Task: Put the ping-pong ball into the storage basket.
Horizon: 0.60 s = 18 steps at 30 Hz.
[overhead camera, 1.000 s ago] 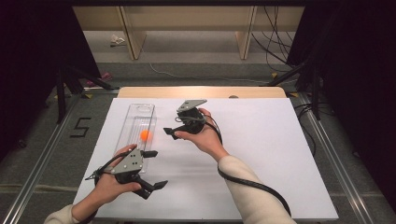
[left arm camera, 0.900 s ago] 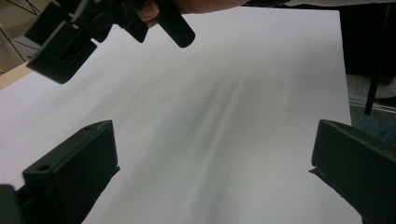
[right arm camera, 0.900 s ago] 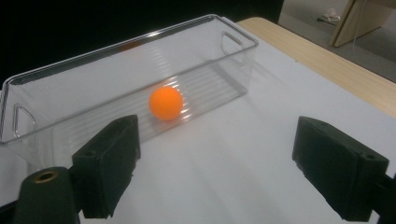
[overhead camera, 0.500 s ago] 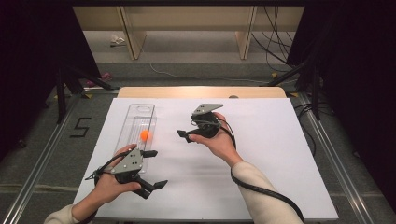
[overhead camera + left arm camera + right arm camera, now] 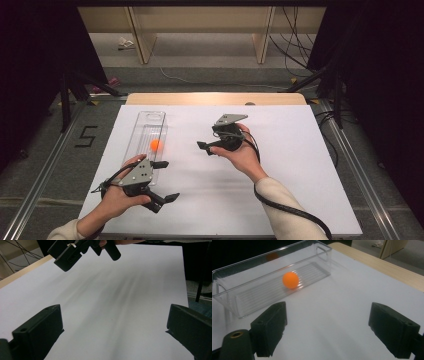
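Low in the high view, at lower left, the left gripper rests on the white worktop in the person's left hand, jaws spread wide and holding nothing; its place matches both earlier frames, so it seems to be idling. In the left gripper view its two black jaws stand well apart over bare paper, with the other gripper hanging at the top of the frame. Farther up, near the middle of the high view, the right gripper has moved: a second ago it hung close beside the bin, half a second ago it was already off to the right, and now it sits farther right and a little nearer the person, well apart from the bin, jaws released and empty. In the right gripper view those jaws gape at the bottom of the frame, pointing back toward the bin from a distance. Beyond them the ball lies on the ribbed floor of the clear bin, apart from both end walls, in the same spot as in the earlier frames. My reading is that the ball is delivered and the right hand is withdrawing, so the placing looks done.
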Each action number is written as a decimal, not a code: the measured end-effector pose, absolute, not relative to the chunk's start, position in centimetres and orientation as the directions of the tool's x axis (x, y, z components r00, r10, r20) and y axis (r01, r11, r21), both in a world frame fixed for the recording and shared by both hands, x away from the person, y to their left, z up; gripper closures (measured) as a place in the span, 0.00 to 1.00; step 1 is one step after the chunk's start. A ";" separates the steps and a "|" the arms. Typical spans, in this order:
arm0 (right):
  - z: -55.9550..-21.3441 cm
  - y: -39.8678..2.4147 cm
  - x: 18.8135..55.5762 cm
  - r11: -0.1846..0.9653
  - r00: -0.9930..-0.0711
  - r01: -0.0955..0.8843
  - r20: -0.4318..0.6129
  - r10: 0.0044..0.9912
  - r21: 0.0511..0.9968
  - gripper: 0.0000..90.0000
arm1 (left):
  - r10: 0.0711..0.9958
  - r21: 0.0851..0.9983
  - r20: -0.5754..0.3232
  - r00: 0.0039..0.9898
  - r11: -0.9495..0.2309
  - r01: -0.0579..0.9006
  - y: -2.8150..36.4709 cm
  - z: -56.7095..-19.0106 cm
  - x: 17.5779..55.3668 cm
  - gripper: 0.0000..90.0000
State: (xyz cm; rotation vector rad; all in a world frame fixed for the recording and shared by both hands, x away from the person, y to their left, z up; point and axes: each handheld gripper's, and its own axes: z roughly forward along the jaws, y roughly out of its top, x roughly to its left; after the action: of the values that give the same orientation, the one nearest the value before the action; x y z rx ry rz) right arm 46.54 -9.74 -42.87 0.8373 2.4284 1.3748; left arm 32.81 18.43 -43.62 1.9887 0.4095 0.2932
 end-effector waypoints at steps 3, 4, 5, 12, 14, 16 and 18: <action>-42.9 -10.4 46.3 0.394 -0.806 0.369 0.080 0.586 0.842 0.18 | 0.410 0.901 0.025 0.912 -0.404 0.156 18.4 -43.6 32.8 0.00; -42.9 -10.5 46.2 0.393 -0.804 0.371 0.080 0.589 0.841 0.18 | 0.410 0.901 0.026 0.912 -0.404 0.156 18.4 -43.6 32.8 0.00; -43.0 -11.1 46.0 0.392 -0.800 0.373 0.078 0.595 0.841 0.18 | 0.409 0.901 0.025 0.912 -0.405 0.157 18.4 -43.6 32.8 0.00; -43.1 -13.0 45.4 0.378 -0.783 0.386 0.082 0.617 0.841 0.18 | 0.410 0.901 0.024 0.912 -0.405 0.159 18.4 -43.6 32.8 0.00; -43.1 -13.6 45.2 0.371 -0.776 0.390 0.084 0.625 0.843 0.18 | 0.412 0.901 0.024 0.911 -0.404 0.159 18.4 -43.7 32.8 0.00; -43.1 -13.8 45.1 0.368 -0.774 0.390 0.085 0.627 0.844 0.18 | 0.414 0.901 0.023 0.910 -0.403 0.161 18.4 -43.6 32.8 0.00; -43.0 -14.6 44.9 0.357 -0.762 0.394 0.085 0.642 0.847 0.18 | 0.414 0.901 0.023 0.910 -0.403 0.161 18.5 -43.6 32.8 0.00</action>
State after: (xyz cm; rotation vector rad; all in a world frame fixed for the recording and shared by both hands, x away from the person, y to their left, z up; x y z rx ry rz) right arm 44.89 -14.56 -43.03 0.9247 2.3598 1.3619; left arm 32.84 18.45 -43.65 1.9884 0.4166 0.2931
